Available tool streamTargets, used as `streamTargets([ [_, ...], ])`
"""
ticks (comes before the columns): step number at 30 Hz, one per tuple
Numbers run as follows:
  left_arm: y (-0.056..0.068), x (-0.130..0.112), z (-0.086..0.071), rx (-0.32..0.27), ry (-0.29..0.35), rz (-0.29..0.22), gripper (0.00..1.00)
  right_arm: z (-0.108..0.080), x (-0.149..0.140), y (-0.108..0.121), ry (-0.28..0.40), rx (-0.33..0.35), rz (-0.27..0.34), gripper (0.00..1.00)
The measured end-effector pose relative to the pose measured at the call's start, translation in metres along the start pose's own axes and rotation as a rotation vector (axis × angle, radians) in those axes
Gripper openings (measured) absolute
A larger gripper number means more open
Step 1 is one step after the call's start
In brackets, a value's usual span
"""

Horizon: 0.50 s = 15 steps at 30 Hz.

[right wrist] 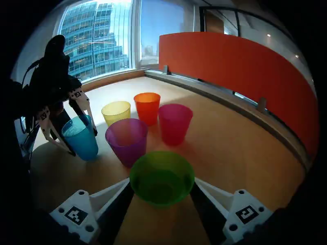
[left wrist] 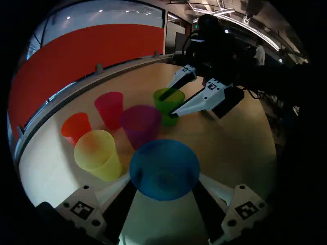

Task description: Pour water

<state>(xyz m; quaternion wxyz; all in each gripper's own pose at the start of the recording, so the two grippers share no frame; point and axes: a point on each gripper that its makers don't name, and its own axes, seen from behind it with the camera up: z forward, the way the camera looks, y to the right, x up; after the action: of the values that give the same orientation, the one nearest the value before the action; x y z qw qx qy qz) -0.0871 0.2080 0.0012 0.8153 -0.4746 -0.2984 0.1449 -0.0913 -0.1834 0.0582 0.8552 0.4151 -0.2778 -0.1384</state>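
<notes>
My left tongs (left wrist: 164,181) squeeze a see-through blue plastic cup (left wrist: 164,169) from both sides, low at 6 o'clock in the left gripper view. My right tongs (right wrist: 162,185) squeeze a see-through green plastic cup (right wrist: 162,177) the same way, at 6 o'clock in the right gripper view. Both stand up straight. From the blue cup, a purple plastic cup (left wrist: 141,124) is close at 11 o'clock and a yellow plastic cup (left wrist: 98,155) just beside it at 9 o'clock. A pink plastic cup (left wrist: 109,108) and an orange plastic cup (left wrist: 76,127) stand behind those. The light wooden table (left wrist: 233,143) has wide open room at 3 o'clock. A long red wall panel (left wrist: 90,49) runs along the table's far edge, and big windows (right wrist: 98,41) show tall buildings.
</notes>
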Motion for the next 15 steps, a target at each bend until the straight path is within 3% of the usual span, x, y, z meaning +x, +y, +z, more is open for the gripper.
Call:
streamTargets([
  [8,-0.001,0.011,-0.011,0.019,0.037,-0.004,0.83,-0.017,0.016,0.002,0.032,-0.017,0.003,0.89],
  [15,-0.002,0.034,-0.030,0.046,0.102,-0.018,0.83,-0.043,0.039,0.001,0.077,-0.035,0.003,0.89],
])
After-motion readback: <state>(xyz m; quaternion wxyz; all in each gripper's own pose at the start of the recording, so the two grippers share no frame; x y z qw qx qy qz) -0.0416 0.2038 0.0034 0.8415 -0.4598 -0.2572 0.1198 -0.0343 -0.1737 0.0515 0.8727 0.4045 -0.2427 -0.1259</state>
